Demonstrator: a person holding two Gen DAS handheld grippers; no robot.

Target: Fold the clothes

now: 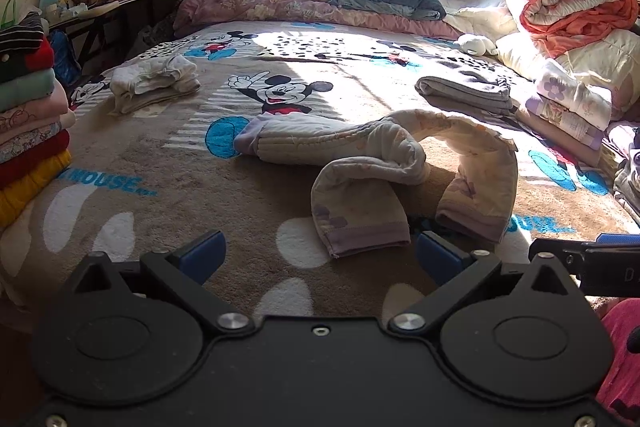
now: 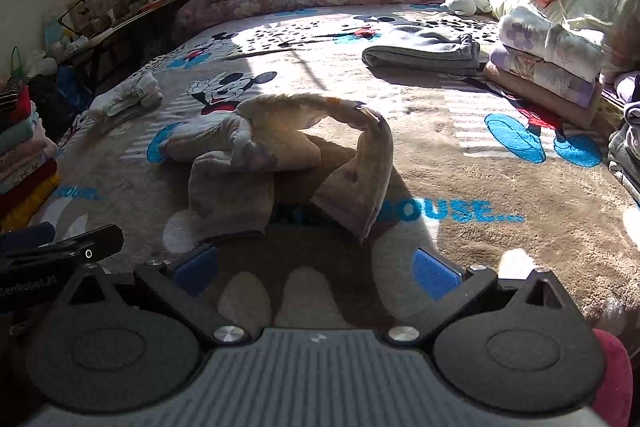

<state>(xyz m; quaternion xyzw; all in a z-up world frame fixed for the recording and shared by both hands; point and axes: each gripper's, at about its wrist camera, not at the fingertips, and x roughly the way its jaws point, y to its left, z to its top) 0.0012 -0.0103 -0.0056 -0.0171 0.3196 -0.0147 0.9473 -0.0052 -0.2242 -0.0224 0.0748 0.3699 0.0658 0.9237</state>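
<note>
Both the left gripper [image 1: 318, 259] and right gripper [image 2: 316, 273] are spread wide, nothing held. The cream pants [image 1: 384, 163] are draped on the bed blanket [image 1: 160, 155] straight ahead, cuffs nearest. Left cuff [image 1: 366, 231] is judged closest to the left gripper; long axis runs left-right.

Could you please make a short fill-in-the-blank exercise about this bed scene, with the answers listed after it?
1. Both the left hand-held gripper and the right hand-held gripper are ___, holding nothing.
2. The pale pants lie crumpled on the ___ blanket, with the two leg cuffs pointing toward the cameras.
3. The folded grey garment lies ___ the pale pants, farther from the cameras.
4. The rolled quilt on top of the bedding pile is white and ___.

Answers: open; Mickey Mouse; behind; orange
</note>
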